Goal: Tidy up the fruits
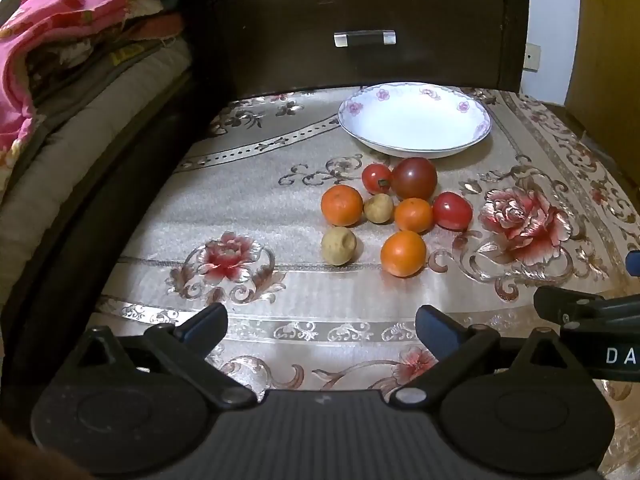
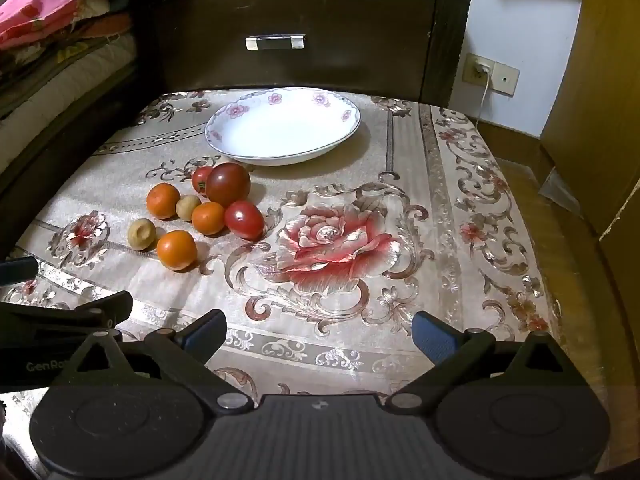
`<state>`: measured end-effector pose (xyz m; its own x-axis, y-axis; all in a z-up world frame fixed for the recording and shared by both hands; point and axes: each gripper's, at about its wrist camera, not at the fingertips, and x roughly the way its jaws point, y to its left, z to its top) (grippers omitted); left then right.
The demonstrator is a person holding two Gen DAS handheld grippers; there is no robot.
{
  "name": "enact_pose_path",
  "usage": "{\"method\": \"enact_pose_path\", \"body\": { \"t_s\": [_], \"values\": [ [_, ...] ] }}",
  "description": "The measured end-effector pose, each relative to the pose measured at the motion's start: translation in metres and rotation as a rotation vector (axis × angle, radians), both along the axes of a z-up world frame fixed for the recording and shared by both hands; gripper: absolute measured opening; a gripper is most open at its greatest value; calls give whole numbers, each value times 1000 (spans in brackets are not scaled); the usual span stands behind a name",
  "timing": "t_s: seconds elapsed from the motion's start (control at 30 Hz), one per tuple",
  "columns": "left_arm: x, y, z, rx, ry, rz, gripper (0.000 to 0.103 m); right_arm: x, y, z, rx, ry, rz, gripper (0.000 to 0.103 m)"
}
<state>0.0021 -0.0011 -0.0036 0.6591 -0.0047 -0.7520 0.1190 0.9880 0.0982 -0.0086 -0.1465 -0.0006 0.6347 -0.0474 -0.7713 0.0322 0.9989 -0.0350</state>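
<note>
Several fruits lie clustered on the floral tablecloth: a dark red tomato (image 1: 414,178) (image 2: 228,184), two smaller red tomatoes (image 1: 452,211) (image 2: 244,219), three oranges, the nearest one (image 1: 403,253) (image 2: 176,250), and two small tan fruits (image 1: 338,245) (image 2: 141,233). Behind them stands an empty white bowl with pink flowers (image 1: 472,106) (image 2: 348,114). My left gripper (image 1: 322,326) hovers open at the near edge, short of the fruits. My right gripper (image 2: 320,334) is open too, over the big rose pattern, with the fruits to its far left. Nothing is between either pair of fingers.
A dark wooden drawer front with a metal handle (image 1: 364,38) (image 2: 275,42) rises behind the table. Folded bedding (image 1: 60,60) is stacked at the left. A wall socket (image 2: 490,72) and a yellow cabinet (image 2: 600,100) stand at the right.
</note>
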Motion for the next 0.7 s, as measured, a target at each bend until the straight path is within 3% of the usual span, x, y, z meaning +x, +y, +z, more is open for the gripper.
{"method": "enact_pose_path", "body": {
  "t_s": [0.7],
  "values": [
    [0, 0, -2, -3, 6, -2, 102, 0, 3, -2, 2, 5, 3, 95]
  ]
}}
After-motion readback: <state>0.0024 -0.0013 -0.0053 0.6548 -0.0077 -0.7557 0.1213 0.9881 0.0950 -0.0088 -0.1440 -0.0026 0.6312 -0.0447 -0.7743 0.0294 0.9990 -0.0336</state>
